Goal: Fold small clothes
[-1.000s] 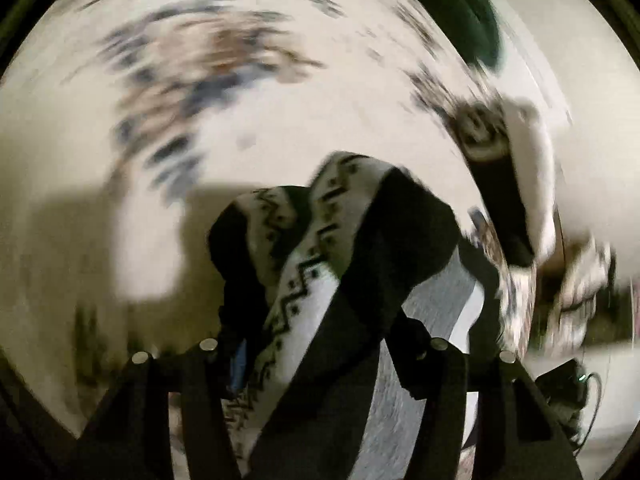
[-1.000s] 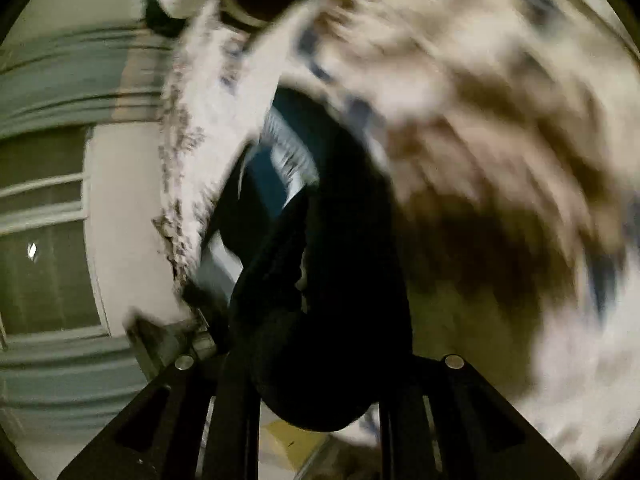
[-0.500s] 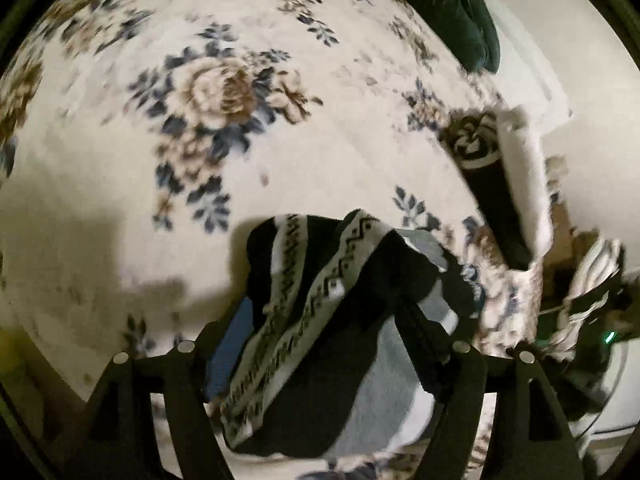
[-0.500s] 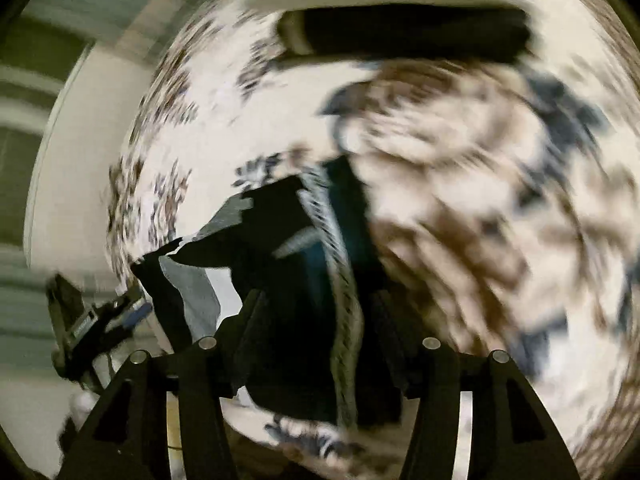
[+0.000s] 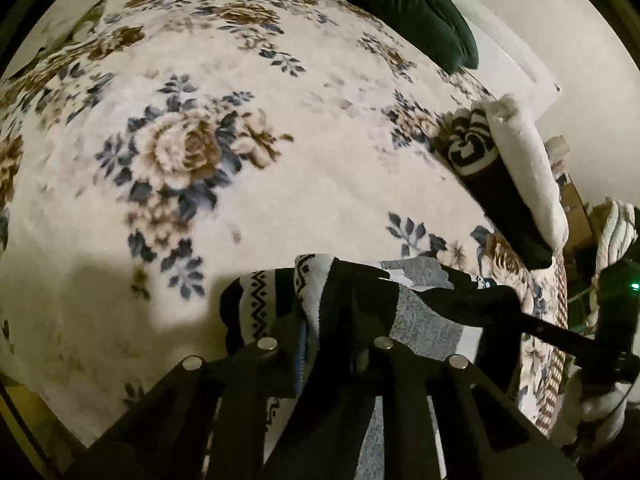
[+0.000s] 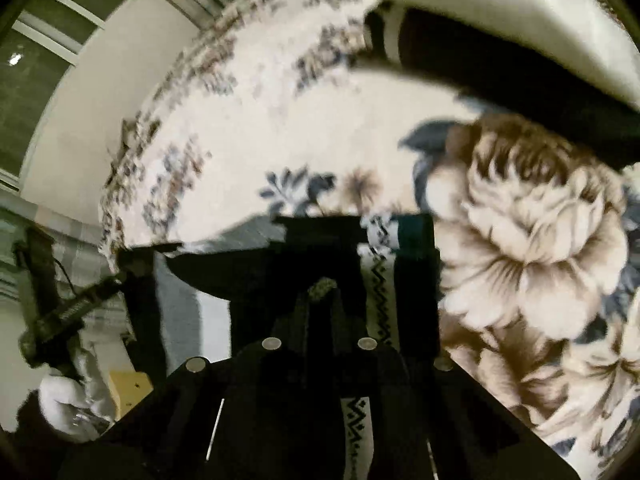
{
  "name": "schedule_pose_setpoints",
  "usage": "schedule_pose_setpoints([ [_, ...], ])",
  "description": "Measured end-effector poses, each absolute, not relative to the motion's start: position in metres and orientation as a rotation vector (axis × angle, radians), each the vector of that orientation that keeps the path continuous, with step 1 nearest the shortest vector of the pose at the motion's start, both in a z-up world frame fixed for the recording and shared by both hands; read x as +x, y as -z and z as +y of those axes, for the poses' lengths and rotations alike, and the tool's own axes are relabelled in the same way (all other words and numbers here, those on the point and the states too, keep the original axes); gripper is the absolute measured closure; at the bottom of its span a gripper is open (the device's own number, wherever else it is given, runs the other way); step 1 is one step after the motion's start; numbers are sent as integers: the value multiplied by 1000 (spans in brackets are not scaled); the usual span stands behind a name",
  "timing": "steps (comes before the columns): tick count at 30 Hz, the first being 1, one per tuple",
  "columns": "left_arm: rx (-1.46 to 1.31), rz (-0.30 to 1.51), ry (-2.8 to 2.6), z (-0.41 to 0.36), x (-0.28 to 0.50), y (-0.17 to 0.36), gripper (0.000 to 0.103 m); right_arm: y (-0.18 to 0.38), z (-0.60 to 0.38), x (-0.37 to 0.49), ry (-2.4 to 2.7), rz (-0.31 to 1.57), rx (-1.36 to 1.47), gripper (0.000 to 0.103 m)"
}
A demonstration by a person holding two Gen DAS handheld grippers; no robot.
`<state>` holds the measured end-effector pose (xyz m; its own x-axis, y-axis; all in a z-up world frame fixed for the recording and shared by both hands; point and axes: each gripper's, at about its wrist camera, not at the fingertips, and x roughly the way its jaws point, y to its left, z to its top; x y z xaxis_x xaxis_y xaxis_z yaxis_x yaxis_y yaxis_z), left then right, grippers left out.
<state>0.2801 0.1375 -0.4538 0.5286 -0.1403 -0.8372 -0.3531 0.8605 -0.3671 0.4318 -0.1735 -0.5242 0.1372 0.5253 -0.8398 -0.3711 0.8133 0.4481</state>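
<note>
A small knitted garment [image 5: 424, 320], black, grey and white with zigzag bands, hangs stretched just above the floral blanket [image 5: 200, 152]. My left gripper [image 5: 326, 312] has its jaws closing on the garment's white patterned edge, and the pads pinch the fabric. The garment runs right to my right gripper [image 5: 560, 332], a black finger pair held by a white-gloved hand [image 5: 600, 412]. In the right wrist view, my right gripper [image 6: 320, 296] has its jaws closing tight on a black fold of the garment [image 6: 380, 288]. The left gripper [image 6: 76, 308] shows at the far left.
Folded pieces lie in a row near the bed's edge: a black-and-white roll [image 5: 472, 140], a dark piece [image 5: 508, 208] and a white one [image 5: 528, 160]. A dark green pillow [image 5: 400, 0] sits at the head. The blanket drops off at the right. Window frames [image 6: 36, 80] stand beyond.
Both pairs of jaws stood wide around the bunched garment; now they pinch it and it is spread between them. The right view has rolled and shifted across the bed.
</note>
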Motion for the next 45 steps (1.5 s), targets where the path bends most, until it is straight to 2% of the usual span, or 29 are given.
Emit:
schedule_pose_setpoints([
  [5,-596,1026,-172,148,286,456,91,497,-170,440,-642,1237,157,95],
  [13,-634,1129,-191,170,319,498,90,533,-135,481,-572,1266,121,96],
  [17,-701,1187,-174,180,327,525,86,562,-126,490,-526,1327,85,96],
  [21,-749,1198,-151,184,325,520,85,576,-126,493,-533,1397,113,95],
  [23,-786,1180,-136,186,317,507,83,574,-137,496,-563,1449,198,85],
  [24,-813,1167,-129,188,312,500,75,573,-142,496,-565,1466,221,64],
  [25,-837,1140,-129,191,303,492,69,569,-151,495,-565,1478,254,49],
  [26,-848,1110,-136,192,295,485,49,561,-165,491,-582,1465,302,41],
  [27,-853,1079,-152,193,285,478,23,557,-173,487,-588,1458,317,21],
  [28,-861,1048,-163,194,274,472,11,555,-181,483,-588,1457,320,7],
  [29,-875,1032,-168,193,265,470,3,553,-191,476,-587,1460,319,5],
  [35,-938,1055,-180,183,234,493,3,576,-213,447,-562,1525,250,5],
  [38,-946,1090,-186,177,233,503,3,572,-215,435,-595,1513,285,6],
  [39,-928,1096,-189,174,233,503,3,572,-214,431,-595,1522,282,12],
  [41,-890,1112,-180,166,233,503,3,574,-210,418,-627,1553,274,42],
  [42,-868,1124,-180,162,234,503,3,577,-208,413,-632,1570,261,87],
  [43,-852,1134,-178,159,234,504,3,580,-206,409,-614,1582,237,97],
  [45,-817,1161,-181,153,235,507,3,574,-210,401,-548,1522,175,97],
])
